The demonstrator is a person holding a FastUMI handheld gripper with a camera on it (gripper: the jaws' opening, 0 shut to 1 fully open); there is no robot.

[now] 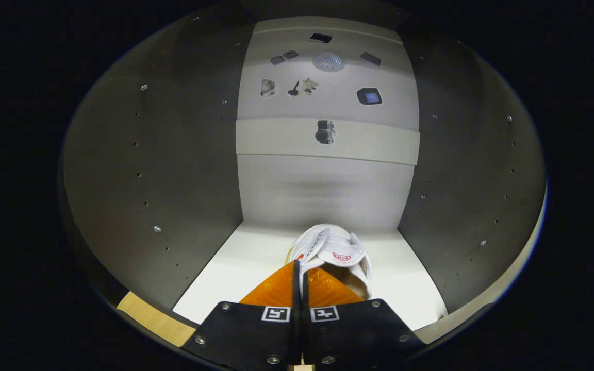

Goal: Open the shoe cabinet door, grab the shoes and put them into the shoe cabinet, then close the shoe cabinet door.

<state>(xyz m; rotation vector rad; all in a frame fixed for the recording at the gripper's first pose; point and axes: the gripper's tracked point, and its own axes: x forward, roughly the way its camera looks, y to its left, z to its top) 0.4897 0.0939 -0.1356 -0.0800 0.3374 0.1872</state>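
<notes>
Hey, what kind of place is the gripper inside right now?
Likely inside a shoe cabinet: grey side panels with peg holes, a white shelf floor, and a white shoe pinched by the gripper.

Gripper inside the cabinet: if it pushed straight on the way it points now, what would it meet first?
The gripper is already shut on the white shoe, so the shoe leads. Beyond it, probably the cabinet's back panel, though depth is hard to judge.

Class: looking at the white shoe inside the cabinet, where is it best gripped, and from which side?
Grip the thin collar edge of the shoe, coming from the cabinet's open front. The gripper is shut on it there; that upright edge fits between close fingers, the bulky toe points away.
</notes>
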